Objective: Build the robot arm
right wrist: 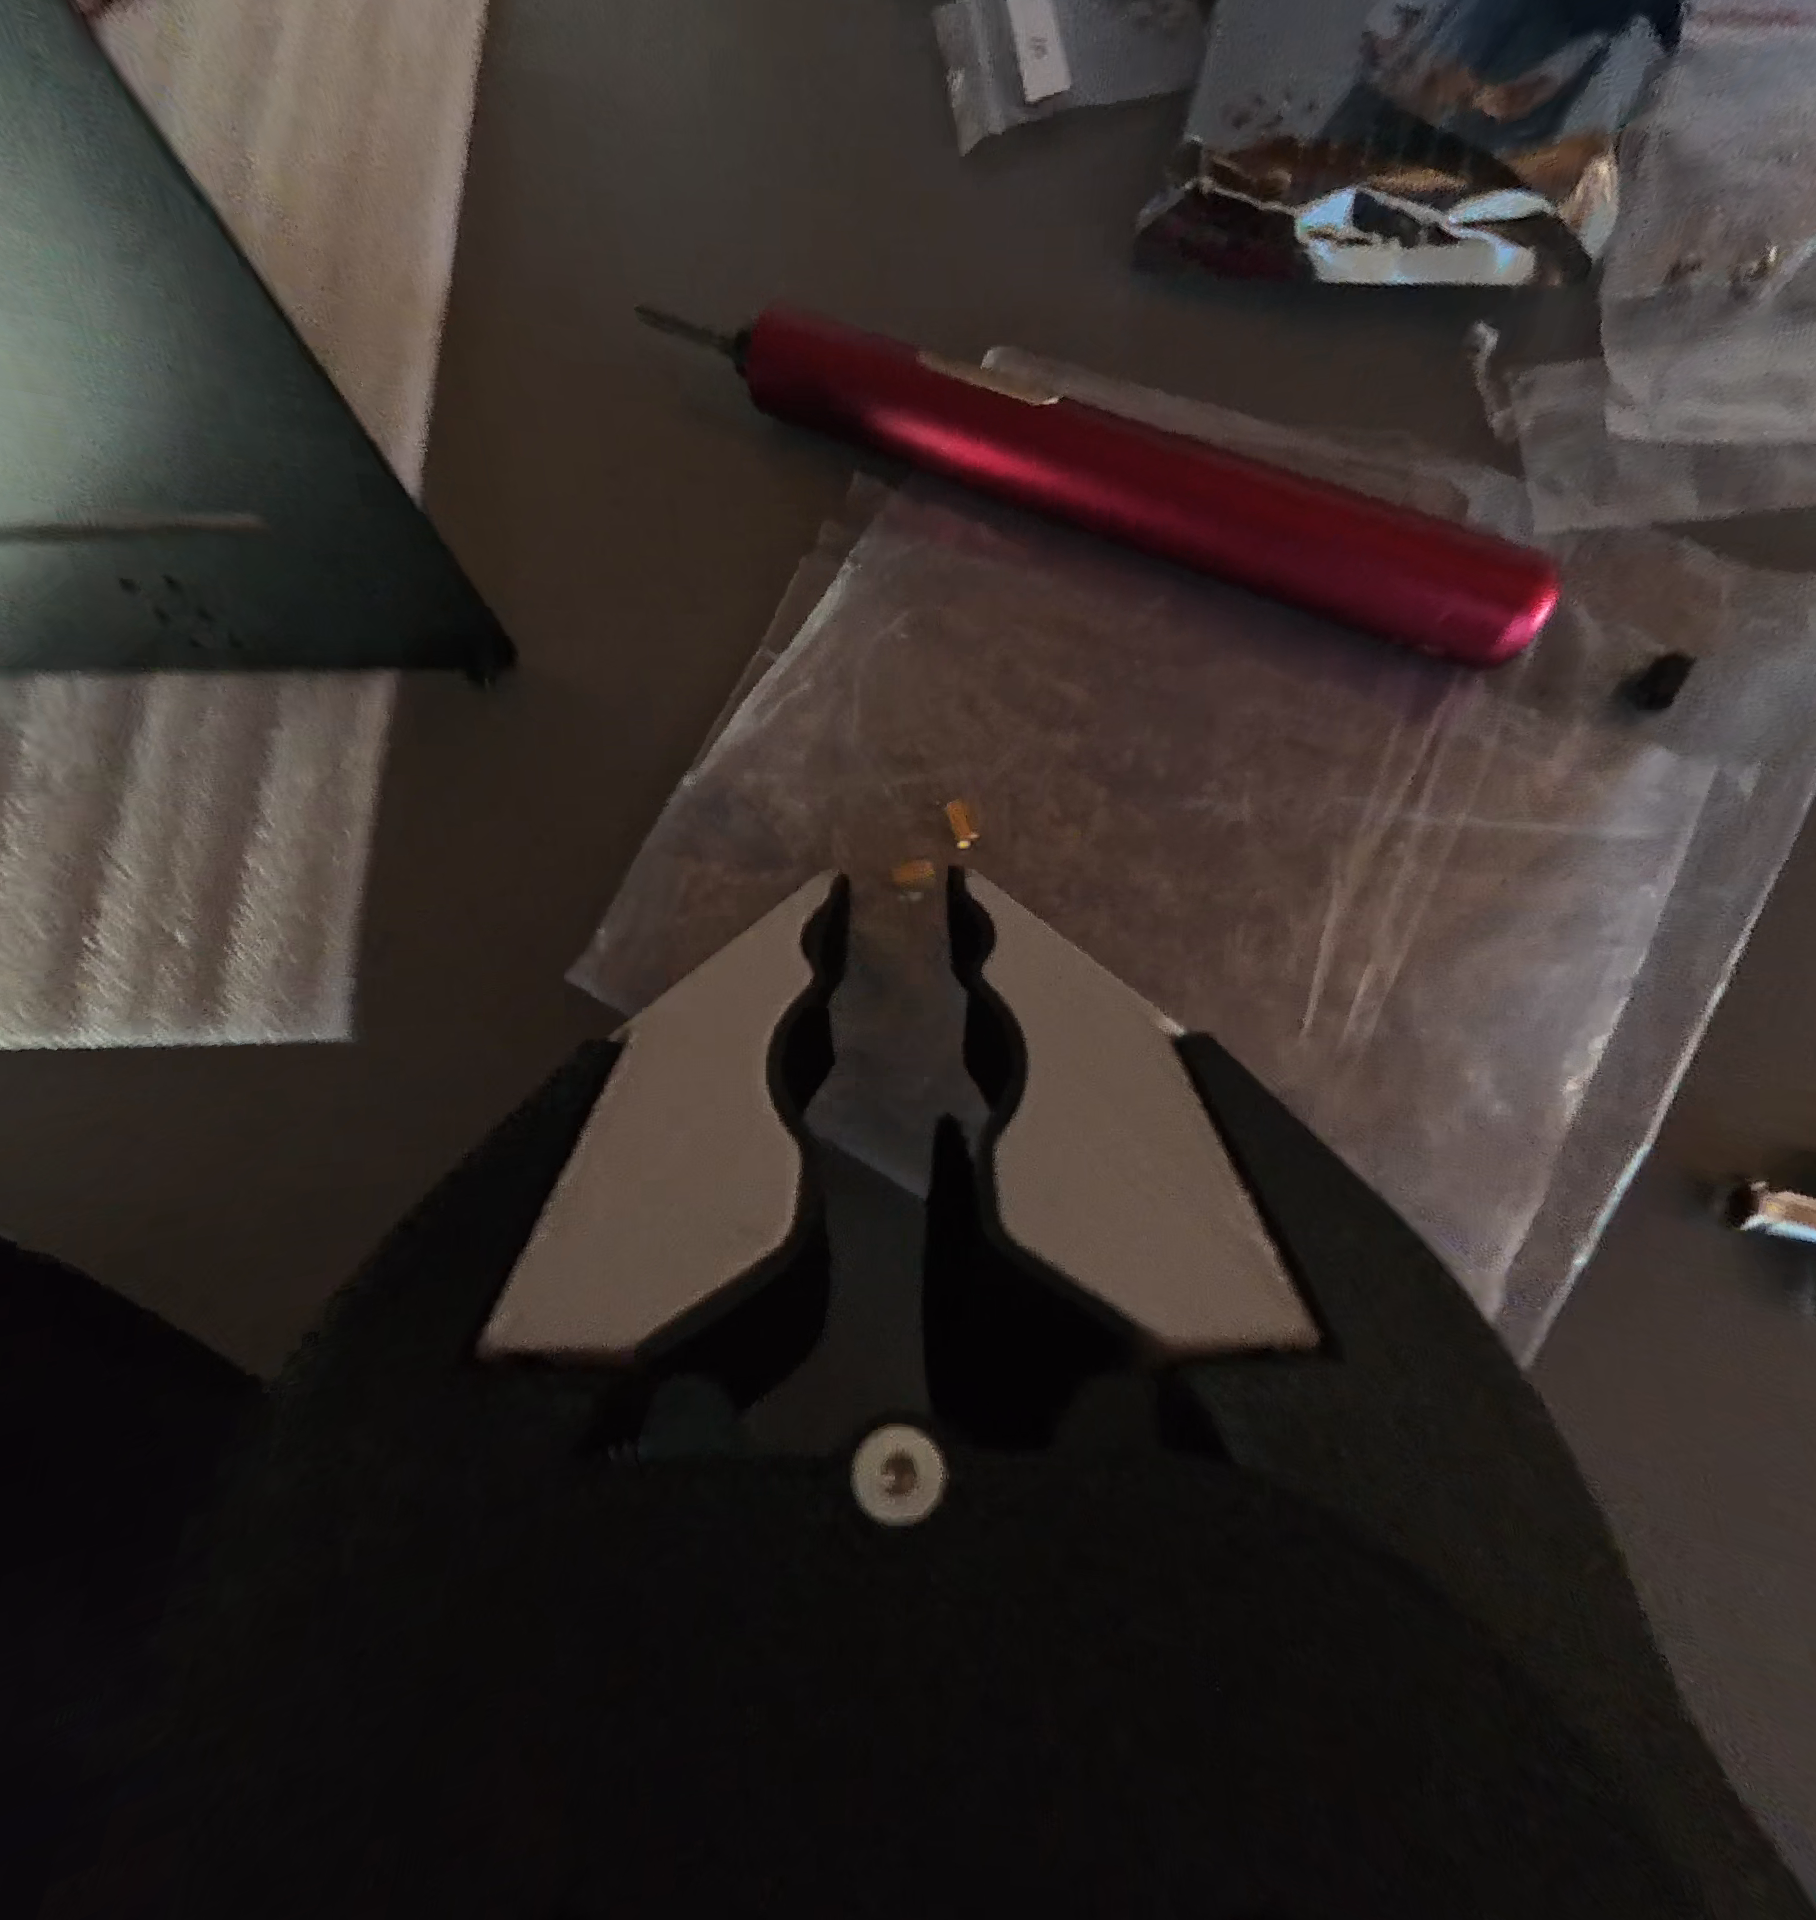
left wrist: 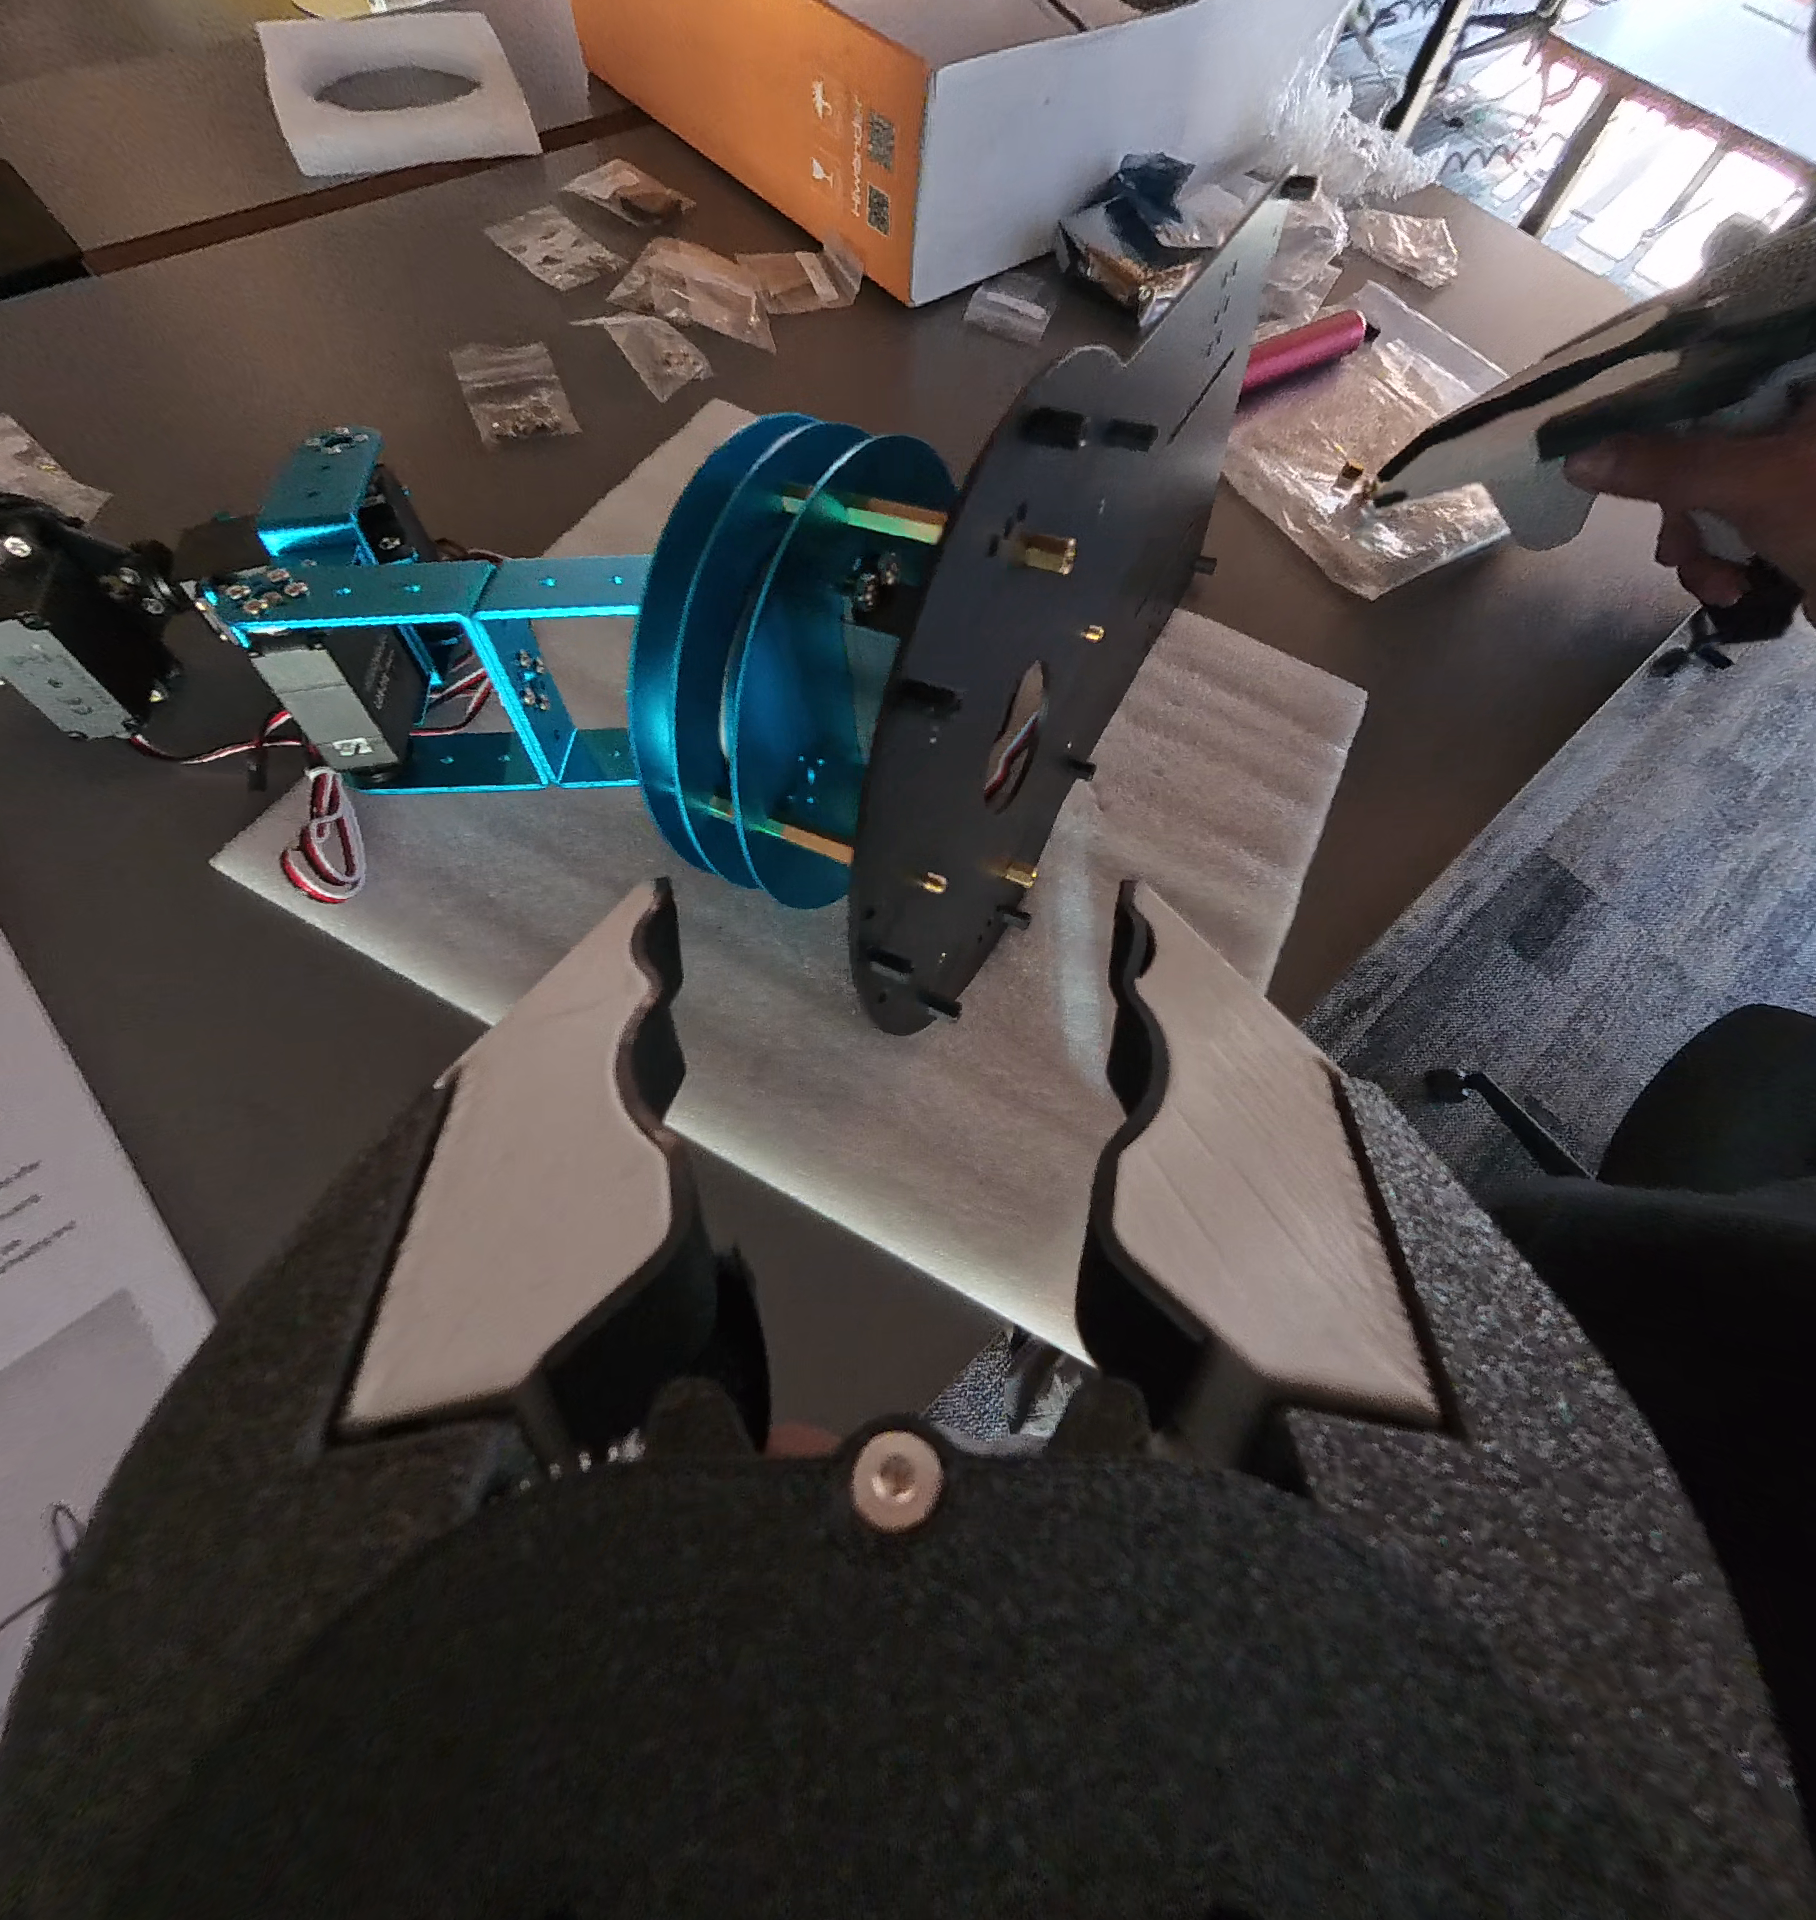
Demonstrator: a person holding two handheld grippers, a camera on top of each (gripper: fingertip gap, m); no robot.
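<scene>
My left gripper (left wrist: 896,904) is open and empty, a short way above a white foam sheet (left wrist: 883,1091). Just beyond its tips lies a blue metal robot arm (left wrist: 416,623) on its side, with stacked blue discs (left wrist: 738,665) joined by brass posts to a black base plate (left wrist: 1039,665). My right gripper (right wrist: 896,881) hovers over a clear plastic bag (right wrist: 1247,883), jaws a narrow gap apart. A small brass standoff (right wrist: 912,873) lies between its tips and another (right wrist: 961,821) just beyond. The right gripper also shows in the left wrist view (left wrist: 1382,488).
A red screwdriver (right wrist: 1143,478) lies across the bag's far edge. Small bags of screws (left wrist: 514,390) and an orange and white box (left wrist: 779,114) sit farther back. Printed sheets (left wrist: 31,1195) lie at the left. The table edge, carpet and a black chair (left wrist: 1735,1091) are at the right.
</scene>
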